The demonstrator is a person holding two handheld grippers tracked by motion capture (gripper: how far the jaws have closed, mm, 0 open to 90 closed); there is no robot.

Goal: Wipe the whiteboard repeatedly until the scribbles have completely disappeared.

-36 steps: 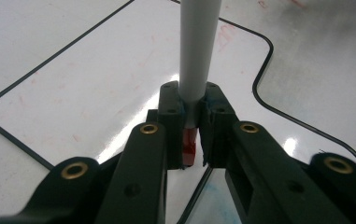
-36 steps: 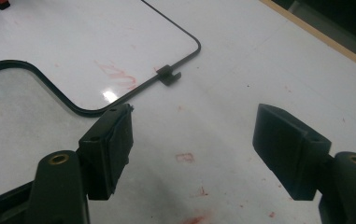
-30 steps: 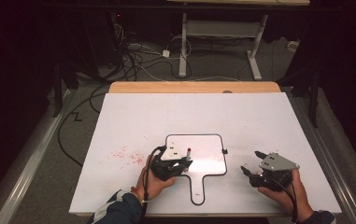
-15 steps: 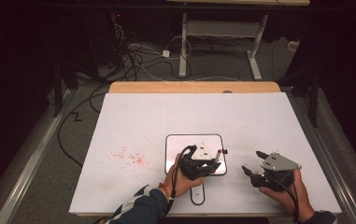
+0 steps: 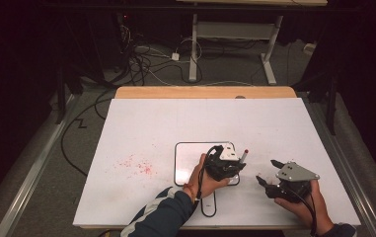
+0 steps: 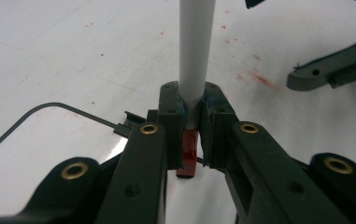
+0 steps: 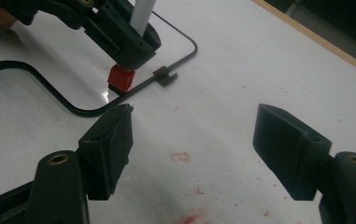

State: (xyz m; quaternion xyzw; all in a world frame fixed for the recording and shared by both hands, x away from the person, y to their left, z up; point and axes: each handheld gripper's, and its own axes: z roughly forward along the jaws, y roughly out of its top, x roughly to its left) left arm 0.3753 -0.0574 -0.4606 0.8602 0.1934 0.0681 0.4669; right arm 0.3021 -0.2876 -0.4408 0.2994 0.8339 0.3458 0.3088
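Left hand-held gripper [image 5: 238, 159] clamped on marker [image 6: 195, 56], red cap [image 7: 120, 78] down on whiteboard [image 5: 188, 163]. Right hand-held gripper [image 5: 267, 173] open, empty, near surface's front right corner. Risk: marker slipping if pressed aslant.

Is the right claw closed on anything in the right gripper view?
No: the right claw stands wide open over the bare white table, nothing between its jaws.

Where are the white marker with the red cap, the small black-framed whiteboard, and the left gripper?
white marker [image 6: 195, 56], left gripper view, on its barrel.
small black-framed whiteboard [image 5: 188, 163], high view, on its bare left part.
left gripper [image 6: 192, 116], left gripper view, between its fingertips.
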